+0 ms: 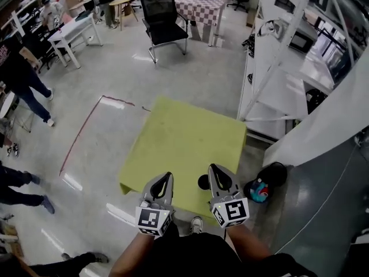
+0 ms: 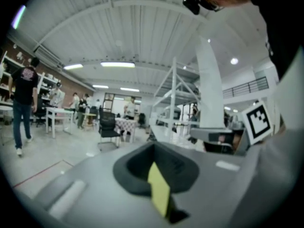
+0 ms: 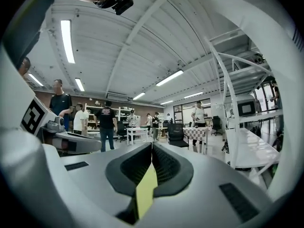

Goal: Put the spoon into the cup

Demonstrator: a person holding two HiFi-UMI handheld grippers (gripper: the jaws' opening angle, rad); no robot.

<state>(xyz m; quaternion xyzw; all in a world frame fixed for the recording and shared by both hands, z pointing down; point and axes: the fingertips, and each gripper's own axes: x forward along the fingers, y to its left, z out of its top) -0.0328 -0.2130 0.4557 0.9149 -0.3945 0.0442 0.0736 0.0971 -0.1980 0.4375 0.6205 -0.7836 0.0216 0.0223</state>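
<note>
okay, nearest the camera both forearms reach in from the bottom edge, each holding a gripper over the near edge of the yellow-green table (image 1: 184, 126). the left gripper (image 1: 167, 176) has its jaws clenched together with nothing between them; in its own view the dark pads meet at the tip and only a sliver of the table's colour shows through the gap behind them. the right gripper (image 1: 213, 167) reads the same in its own view: pads pressed tip to tip, nothing held. just left of the right gripper, a dark round thing (image 1: 203, 182) sits on the table near its front edge; i can't tell from here whether it is the cup, and i can't make out the spoon in any view. on the floor to the table's right lies a black bag (image 1: 277, 173) with a small colourful object (image 1: 259, 192) beside it. further out, a red tape line (image 1: 81, 136) runs across the grey floor on the left. beyond that stand a black chair (image 1: 164, 19), a checked table (image 1: 199, 7), white shelving (image 1: 277, 68) along the right, and people at the left edge
</note>
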